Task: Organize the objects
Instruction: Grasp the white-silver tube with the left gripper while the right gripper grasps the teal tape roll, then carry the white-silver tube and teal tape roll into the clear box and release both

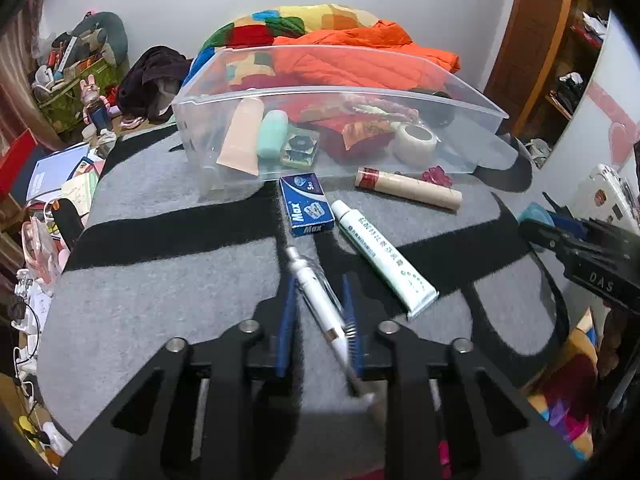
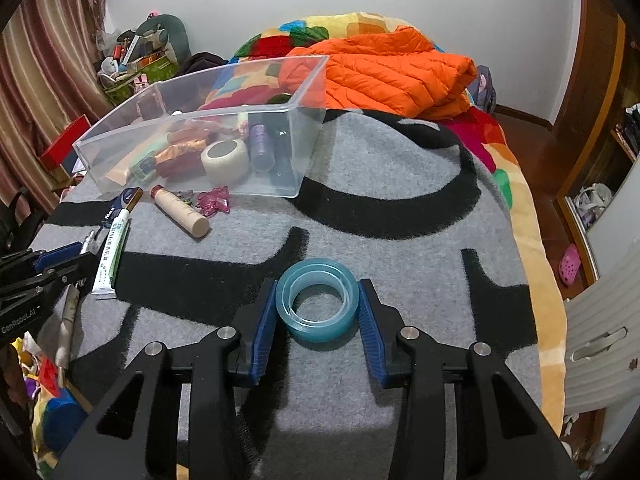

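A clear plastic bin (image 1: 460,98) (image 2: 308,128) stands on the grey and black blanket and holds several small items. In front of it lie a blue Max box (image 1: 306,205), a white tube (image 1: 382,254) (image 2: 112,250), a beige cylinder (image 1: 412,189) (image 2: 180,211) and a pink trinket (image 2: 216,200). My left gripper (image 1: 319,304) is partly open around a white pen (image 1: 320,300) that lies slanted between the fingers, touching the right one. My right gripper (image 2: 317,304) is shut on a blue tape roll (image 2: 317,306), both pads against its sides.
An orange jacket (image 2: 392,72) and a colourful quilt (image 1: 296,24) lie behind the bin. The bed's right edge (image 2: 548,320) drops to the floor. Clutter and boxes (image 1: 68,80) stand to the left. The right gripper's body (image 1: 592,264) shows in the left view.
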